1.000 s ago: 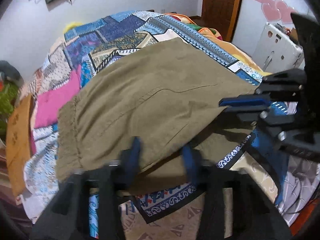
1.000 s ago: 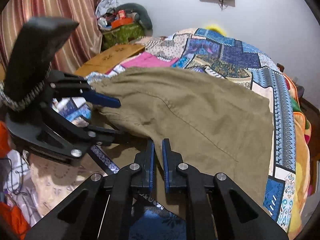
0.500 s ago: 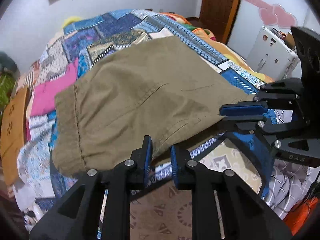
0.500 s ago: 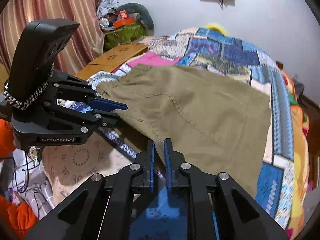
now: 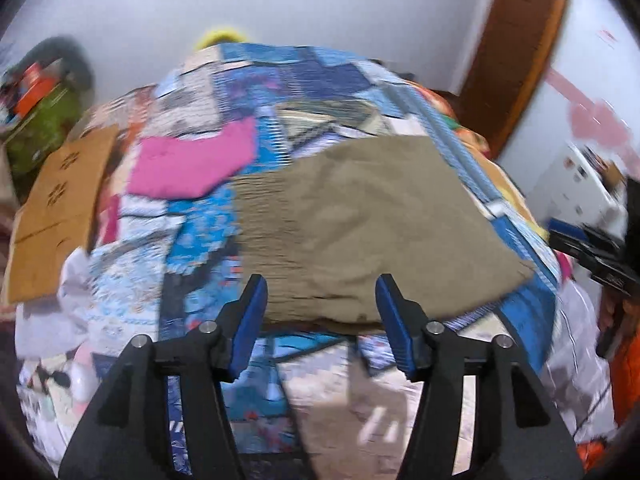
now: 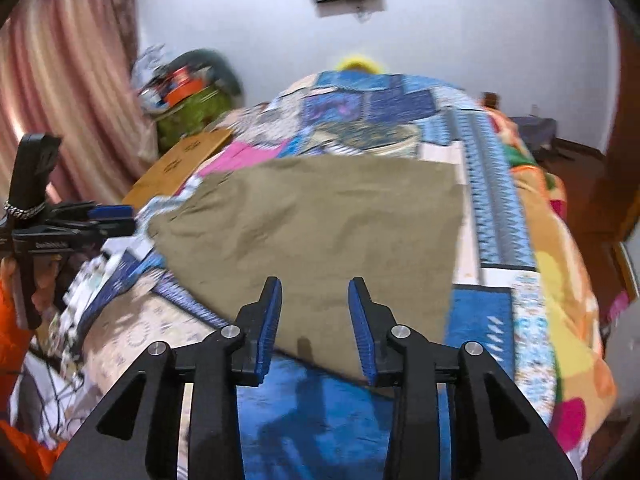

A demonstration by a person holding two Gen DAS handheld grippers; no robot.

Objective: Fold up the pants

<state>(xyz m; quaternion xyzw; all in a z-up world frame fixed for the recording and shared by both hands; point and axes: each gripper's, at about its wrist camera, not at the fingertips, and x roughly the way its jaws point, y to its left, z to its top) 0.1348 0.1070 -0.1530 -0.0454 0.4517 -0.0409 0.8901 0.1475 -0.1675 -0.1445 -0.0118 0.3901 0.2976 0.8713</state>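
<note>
With the olive pants (image 5: 372,232) lying folded on the patchwork bed (image 5: 304,80) and both the left claw (image 5: 320,312) and right claw (image 6: 314,324) opening empty just off the near edge, a stray pad could snag and undo that fold.

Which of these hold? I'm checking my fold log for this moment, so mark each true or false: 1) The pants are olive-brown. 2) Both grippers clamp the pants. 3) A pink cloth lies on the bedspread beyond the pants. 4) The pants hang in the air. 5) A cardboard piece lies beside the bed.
1) True: the pants are olive-brown.
2) False: the left gripper and right gripper are opening, with nothing pinched between the fingers.
3) True: the pink cloth lies on the bedspread.
4) False: they lie folded on the bedspread.
5) True: the cardboard piece.
</note>
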